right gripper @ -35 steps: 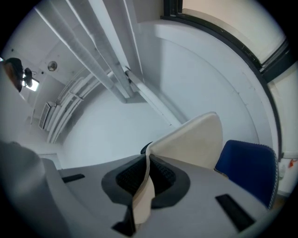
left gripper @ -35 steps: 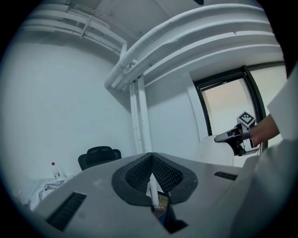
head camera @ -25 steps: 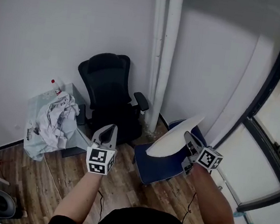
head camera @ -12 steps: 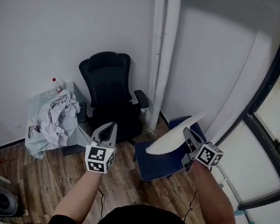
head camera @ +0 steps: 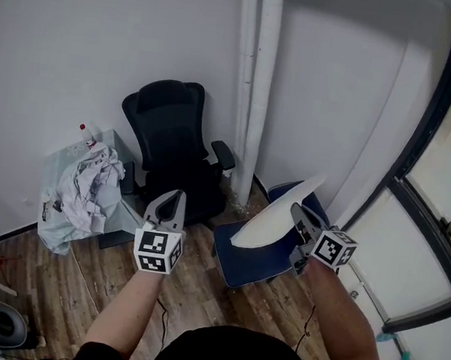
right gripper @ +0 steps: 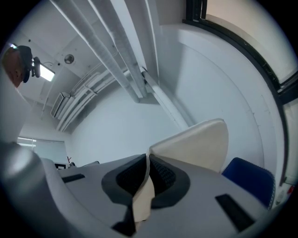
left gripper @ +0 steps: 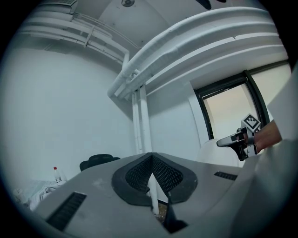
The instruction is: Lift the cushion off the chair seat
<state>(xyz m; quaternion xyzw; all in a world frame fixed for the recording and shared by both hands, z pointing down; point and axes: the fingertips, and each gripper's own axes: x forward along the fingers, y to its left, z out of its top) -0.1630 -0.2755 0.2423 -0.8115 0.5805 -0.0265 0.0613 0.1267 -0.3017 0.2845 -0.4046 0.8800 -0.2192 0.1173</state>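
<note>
The right gripper (head camera: 297,214) keeps its jaws pinched on an edge of the cream cushion (head camera: 275,219), which has stayed tilted above the blue chair seat (head camera: 249,262) with no visible shift. The left gripper (head camera: 173,201) hovers off the seat's left edge, jaws pressed together on nothing. The lift looks essentially complete.

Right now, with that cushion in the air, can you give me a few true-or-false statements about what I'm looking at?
1. The right gripper is clamped on the cream cushion. True.
2. The cushion lies flat on the blue chair. False: it is steeply tilted, raised at its gripped edge.
3. The left gripper grips the cushion too. False: its jaws are together with nothing between them, away from the cushion.
4. A black office chair stands by the wall, left of the white pipes. True.
</note>
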